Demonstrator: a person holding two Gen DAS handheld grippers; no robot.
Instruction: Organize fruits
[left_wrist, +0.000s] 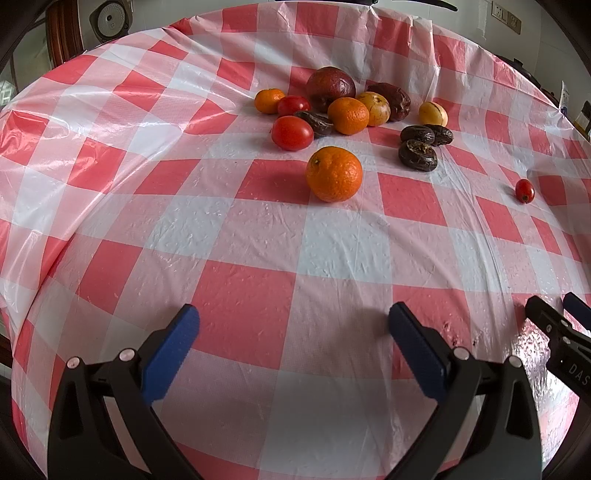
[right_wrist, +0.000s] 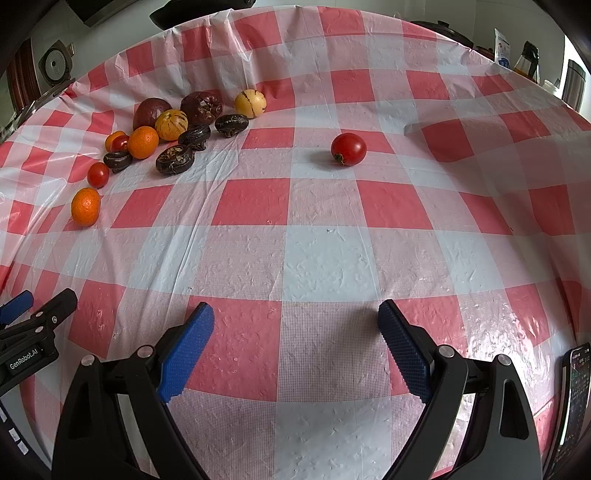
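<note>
While your left gripper (left_wrist: 293, 325) hovers low over the red-and-white checked tablecloth (left_wrist: 240, 229) with its jaws spread wide and nothing between them, the nearest mandarin (left_wrist: 334, 173) sits straight ahead of it, at the centre of the left wrist view. Behind that mandarin, in the upper middle of the frame, the fruit cluster (left_wrist: 343, 107) lies bunched together: smooth red tomatoes, pebbly-skinned mandarins, wrinkled dark passion fruits and pale yellow round fruits with dark streaks.

Your right gripper (right_wrist: 295, 323) is also spread apart and empty, its blue finger pads (right_wrist: 186, 356) showing a fine dotted grip texture. A lone tomato (right_wrist: 348, 148) rests ahead of it and slightly right of centre, well apart from the cluster in the upper left of that frame.

The tablecloth is thin glossy plastic, creased and puckered, with a raised fold near the lone tomato.

Only the right wrist view shows a phone (right_wrist: 574, 402) with a lit screen at the lower right edge, and bottles and containers beyond the table in the upper right. In the left wrist view the lone tomato appears small at the far right edge.
</note>
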